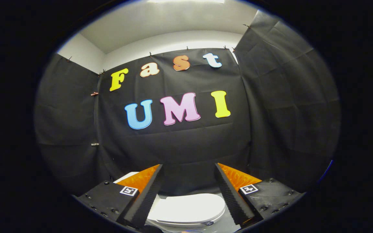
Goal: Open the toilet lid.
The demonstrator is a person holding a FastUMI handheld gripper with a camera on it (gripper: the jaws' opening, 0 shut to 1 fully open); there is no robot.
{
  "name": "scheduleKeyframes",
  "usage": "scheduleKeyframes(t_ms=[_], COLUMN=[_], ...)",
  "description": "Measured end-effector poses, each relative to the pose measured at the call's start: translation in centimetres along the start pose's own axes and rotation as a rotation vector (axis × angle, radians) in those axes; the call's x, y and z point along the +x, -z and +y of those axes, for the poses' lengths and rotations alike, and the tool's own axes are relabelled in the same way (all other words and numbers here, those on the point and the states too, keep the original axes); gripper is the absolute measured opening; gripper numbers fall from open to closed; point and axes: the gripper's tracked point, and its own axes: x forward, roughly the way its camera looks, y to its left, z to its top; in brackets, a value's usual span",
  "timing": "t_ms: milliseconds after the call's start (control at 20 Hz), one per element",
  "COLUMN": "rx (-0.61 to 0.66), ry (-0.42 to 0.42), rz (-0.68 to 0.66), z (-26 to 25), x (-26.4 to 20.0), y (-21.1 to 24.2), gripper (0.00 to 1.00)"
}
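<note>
Claw point(189, 166) held high in the booth, its two fingers point(147, 194) spread wide apart and gripping nothing. Below and between them lies the white toilet lid point(189, 207), closed flat on the toilet, with neither finger touching it. A small dark round button point(209, 223) sits at the lid's near rim. Part of the white tank point(125, 177) peeks out behind the left finger. Black cloth point(180, 145) drapes the booth's back and side walls, pinned along the top with small clips point(94, 94), and a white wall and ceiling point(160, 22) rise above it. The fingers point level toward the back cloth, well above the lid.
</note>
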Motion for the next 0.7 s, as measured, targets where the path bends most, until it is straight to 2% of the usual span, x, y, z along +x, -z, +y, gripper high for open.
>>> scheduleKeyframes(t_ms=[200, 700], rx=[0.116, 0.341], ry=[0.007, 0.079], rz=[0.038, 0.233], z=[-3.4, -11.5], x=[1.8, 5.2], y=[3.2, 15.3], gripper=[0.98, 0.97])
